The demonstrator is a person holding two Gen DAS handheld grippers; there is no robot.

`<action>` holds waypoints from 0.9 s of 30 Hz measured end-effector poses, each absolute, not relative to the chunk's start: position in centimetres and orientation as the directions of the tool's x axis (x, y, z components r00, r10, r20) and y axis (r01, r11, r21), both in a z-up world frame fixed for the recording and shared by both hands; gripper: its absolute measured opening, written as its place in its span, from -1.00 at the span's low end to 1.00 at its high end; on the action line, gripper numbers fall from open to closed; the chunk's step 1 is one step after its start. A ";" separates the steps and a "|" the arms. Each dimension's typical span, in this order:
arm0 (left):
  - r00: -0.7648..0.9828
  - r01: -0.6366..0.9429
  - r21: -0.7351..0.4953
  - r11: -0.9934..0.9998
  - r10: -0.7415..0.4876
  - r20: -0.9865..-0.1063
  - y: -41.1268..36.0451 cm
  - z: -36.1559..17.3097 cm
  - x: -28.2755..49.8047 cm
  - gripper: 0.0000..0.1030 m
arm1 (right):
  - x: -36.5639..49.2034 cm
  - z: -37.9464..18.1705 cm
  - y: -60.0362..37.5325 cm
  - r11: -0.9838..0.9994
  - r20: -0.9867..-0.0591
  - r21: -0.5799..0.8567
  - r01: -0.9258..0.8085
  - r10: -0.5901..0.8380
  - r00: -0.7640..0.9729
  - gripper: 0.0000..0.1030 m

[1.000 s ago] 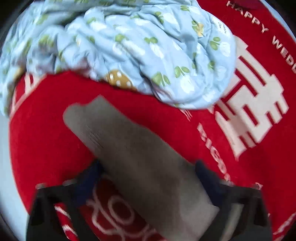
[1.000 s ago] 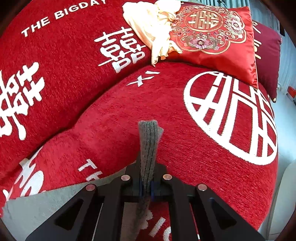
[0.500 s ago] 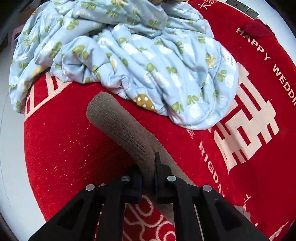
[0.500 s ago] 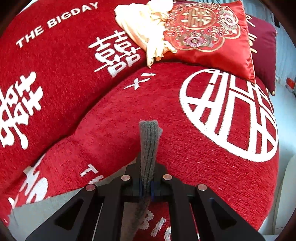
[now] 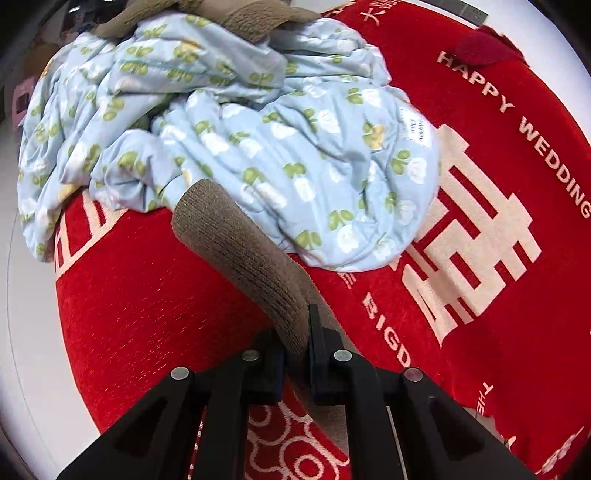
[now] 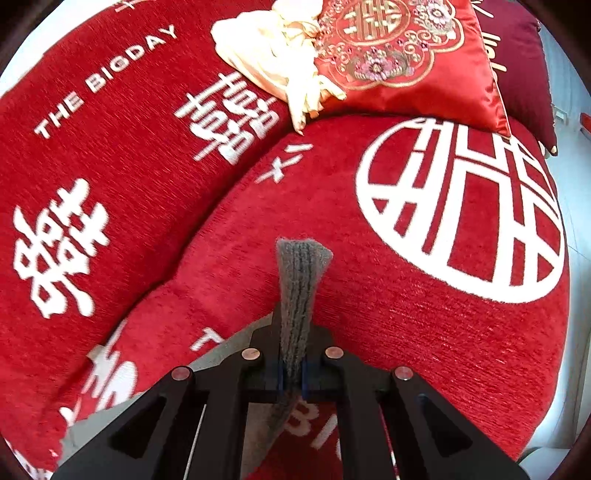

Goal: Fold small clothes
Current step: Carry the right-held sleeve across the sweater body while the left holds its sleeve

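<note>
A grey knitted sock [image 5: 243,251] is held between both grippers above the red sofa cover. My left gripper [image 5: 295,343] is shut on one end; the free end sticks up and forward toward the blue quilt. My right gripper [image 6: 293,354] is shut on the other end of the grey sock [image 6: 299,280], whose ribbed edge stands up between the jaws. The stretch of sock between the two grippers hangs below them, mostly hidden.
A crumpled light-blue quilt [image 5: 229,140] with green prints lies just beyond the left gripper, with brown cloth [image 5: 236,18] on top. A red sofa cover [image 6: 388,332] with white lettering is below. A cream garment [image 6: 273,59] and red embroidered cushion [image 6: 399,62] lie far back.
My left gripper closed on the sock end, which earlier lay between open jaws, and lifted it. The right gripper kept its grip and shifted slightly.
</note>
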State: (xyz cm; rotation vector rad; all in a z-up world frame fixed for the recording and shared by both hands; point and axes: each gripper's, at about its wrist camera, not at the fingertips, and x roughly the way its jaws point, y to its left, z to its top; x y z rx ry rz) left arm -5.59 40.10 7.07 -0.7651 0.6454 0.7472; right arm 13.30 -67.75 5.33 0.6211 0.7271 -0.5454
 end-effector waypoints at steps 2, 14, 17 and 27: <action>0.569 -0.781 -0.356 0.513 0.351 -0.743 39.9 7.3 -5.4 -0.80 | 13.2 6.7 -67.2 0.701 -0.730 0.327 0.634 -0.239 0.640 -0.88; 0.574 -0.770 -0.341 0.540 0.350 -0.741 39.1 8.0 -6.2 -0.80 | 13.5 13.4 -62.9 0.772 -0.678 0.282 0.570 -0.260 0.688 -0.88; 0.577 -0.766 -0.348 0.540 0.342 -0.741 39.3 8.1 -6.3 -0.80 | 13.4 14.1 -62.3 0.778 -0.677 0.274 0.565 -0.261 0.688 -0.88; 0.577 -0.762 -0.340 0.551 0.339 -0.743 39.4 7.6 -6.8 -0.80 | 13.6 17.8 -57.5 0.828 -0.630 0.255 0.499 -0.249 0.735 -0.88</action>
